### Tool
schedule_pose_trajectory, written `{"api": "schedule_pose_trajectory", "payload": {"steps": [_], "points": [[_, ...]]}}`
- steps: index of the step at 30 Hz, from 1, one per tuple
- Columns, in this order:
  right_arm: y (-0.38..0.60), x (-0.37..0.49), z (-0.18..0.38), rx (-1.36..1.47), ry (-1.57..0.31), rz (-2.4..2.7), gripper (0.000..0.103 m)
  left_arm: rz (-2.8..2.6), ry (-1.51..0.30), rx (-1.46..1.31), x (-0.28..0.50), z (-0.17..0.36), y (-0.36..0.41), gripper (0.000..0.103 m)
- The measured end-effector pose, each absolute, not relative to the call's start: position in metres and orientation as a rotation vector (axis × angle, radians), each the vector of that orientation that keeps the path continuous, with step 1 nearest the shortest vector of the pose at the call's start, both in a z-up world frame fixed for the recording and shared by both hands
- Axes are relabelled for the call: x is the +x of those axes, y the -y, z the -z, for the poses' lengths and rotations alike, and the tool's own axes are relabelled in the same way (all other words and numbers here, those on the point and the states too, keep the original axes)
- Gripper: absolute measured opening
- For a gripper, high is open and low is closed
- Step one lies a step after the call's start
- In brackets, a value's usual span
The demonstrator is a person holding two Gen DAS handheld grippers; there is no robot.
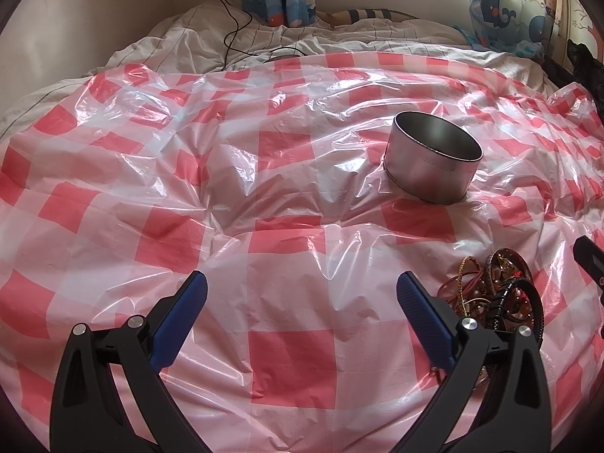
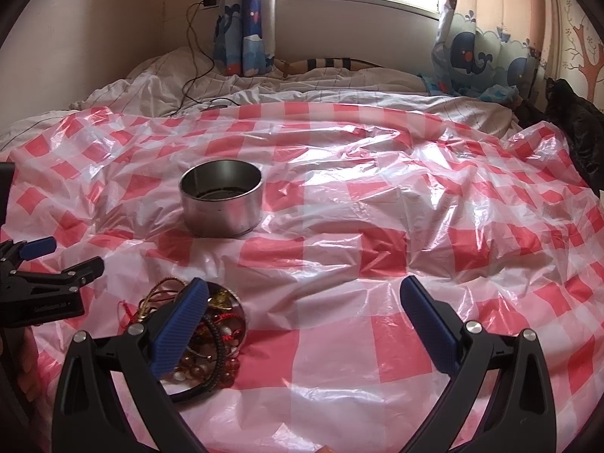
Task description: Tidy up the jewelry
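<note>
On the bed, over a red-and-white checked plastic sheet:

Tin: round, bare metal, lidless, upright on the sheet. Dark contents lay at its bottom in the right wrist view; what they were could not be told.

Jewelry: tangled heap of amber and white beads, gold chains, red cord and a black cord, near the tin on its near side. It seemed to sit in a shallow round dish, partly hidden behind the fingers.

Left claw: blue-padded fingers spread wide, pinching nothing, over bare sheet with the jewelry just beside its right finger.

Right claw: fingers spread wide, pinching nothing; its left finger stood in front of the heap.

Writing: small lettering on the left claw's body, too blurred to read.

Background: whale-print curtains, white bedding, black cable.
</note>
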State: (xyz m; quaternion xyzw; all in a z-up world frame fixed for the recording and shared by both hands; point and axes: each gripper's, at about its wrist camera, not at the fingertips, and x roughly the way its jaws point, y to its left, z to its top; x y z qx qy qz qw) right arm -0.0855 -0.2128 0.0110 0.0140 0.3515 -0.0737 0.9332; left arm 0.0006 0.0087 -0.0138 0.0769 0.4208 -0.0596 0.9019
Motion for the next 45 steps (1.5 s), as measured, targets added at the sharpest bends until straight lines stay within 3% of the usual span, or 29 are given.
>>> {"api": "schedule_pose_trajectory", "payload": {"steps": [4, 6, 10, 19, 24, 35, 37, 39, 41, 45], "points": [[0.211, -0.088, -0.012, 0.032, -0.726, 0.090, 0.095, 0.113, -0.881, 0.143, 0.003, 0.017, -0.012, 0.097], [0.207, -0.087, -0.010, 0.025, -0.748, 0.057, 0.075, 0.108, -0.892, 0.117, 0.004, 0.018, -0.017, 0.097], [0.203, -0.085, -0.001, 0.007, -0.804, 0.004, 0.057, 0.107, -0.894, 0.095, 0.004, 0.016, -0.022, 0.097], [0.181, -0.091, 0.010, -0.030, -0.881, -0.174, 0.055, 0.162, -0.885, 0.075, 0.004, 0.003, -0.023, 0.097], [0.180, -0.092, 0.015, -0.016, -0.917, -0.215, 0.026, 0.319, -0.830, 0.018, -0.006, -0.013, -0.019, 0.097], [0.226, -0.092, 0.001, 0.067, -0.856, -0.058, 0.026, 0.751, -0.744, 0.144, -0.036, -0.008, 0.054, 0.097], [0.230, -0.093, 0.000, 0.086, -0.850, -0.061, 0.031, 0.794, -0.733, 0.153, -0.040, -0.006, 0.058, 0.096], [0.235, -0.092, -0.001, 0.110, -0.843, -0.058, 0.040, 0.838, -0.769, 0.149, -0.040, 0.000, 0.061, 0.076], [0.238, -0.093, -0.004, 0.129, -0.832, -0.059, 0.044, 0.879, -0.807, 0.128, -0.036, 0.008, 0.060, 0.068], [0.239, -0.092, -0.006, 0.148, -0.821, -0.062, 0.049, 0.934, -0.839, 0.119, -0.036, 0.015, 0.061, 0.041]]}}
